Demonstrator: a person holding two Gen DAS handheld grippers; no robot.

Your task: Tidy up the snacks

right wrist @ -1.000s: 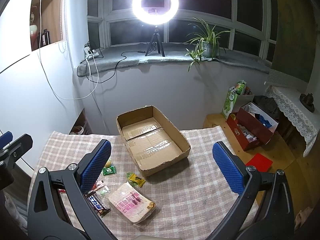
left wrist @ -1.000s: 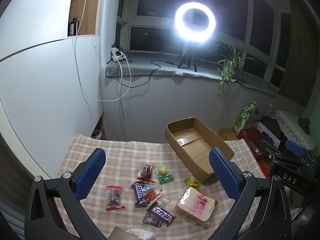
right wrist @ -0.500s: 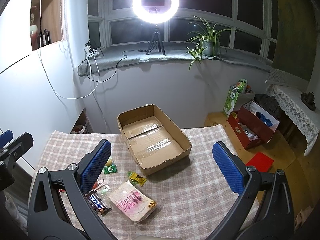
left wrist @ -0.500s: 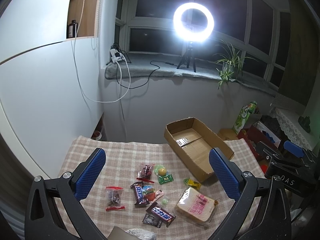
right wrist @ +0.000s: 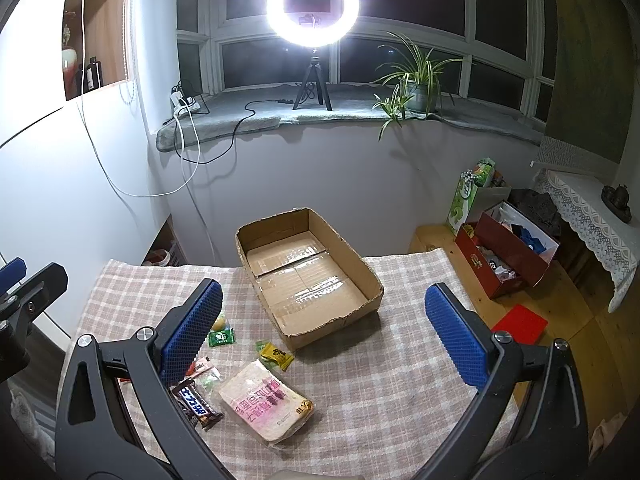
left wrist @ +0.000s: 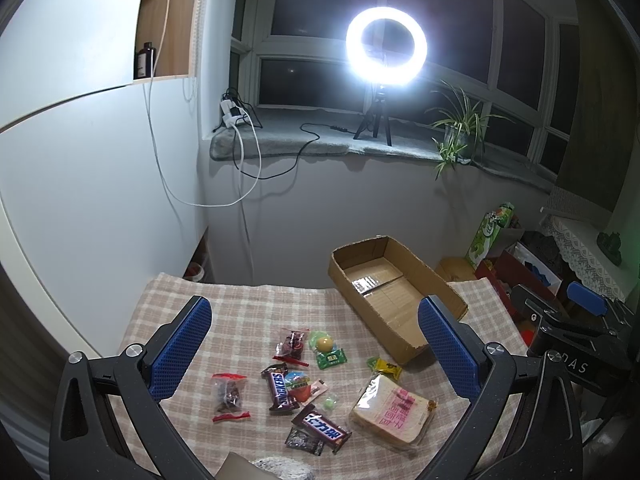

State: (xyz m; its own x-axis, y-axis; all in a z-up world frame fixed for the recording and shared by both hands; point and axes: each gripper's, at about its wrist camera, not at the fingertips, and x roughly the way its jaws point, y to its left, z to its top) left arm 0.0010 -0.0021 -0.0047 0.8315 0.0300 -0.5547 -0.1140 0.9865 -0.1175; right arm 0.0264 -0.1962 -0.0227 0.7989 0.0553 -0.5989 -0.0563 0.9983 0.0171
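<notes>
An open, empty cardboard box [left wrist: 440,280] [right wrist: 372,280] sits on the checked tablecloth [left wrist: 248,308] [right wrist: 392,368]. Several snacks lie in front of it: a wrapped bread slice [left wrist: 394,408] [right wrist: 266,408], a Snickers bar [left wrist: 280,388], a dark chocolate bar [left wrist: 322,434] [right wrist: 196,402], a clear bag of dark sweets [left wrist: 230,394], a green jelly cup [left wrist: 324,342] and a yellow sachet [left wrist: 386,367] [right wrist: 276,355]. My left gripper [left wrist: 316,344] hangs open above the snacks. My right gripper [right wrist: 324,336] hangs open above the box's near end. Neither holds anything.
A ring light on a tripod [right wrist: 312,8] and a potted plant [right wrist: 416,80] stand on the windowsill behind the table. On the floor to the right are a red box [right wrist: 504,260] and a green bag [right wrist: 468,196]. A white wall [left wrist: 80,184] borders the left.
Both grippers have drifted only slightly; the views shift a little. Nothing on the table has moved.
</notes>
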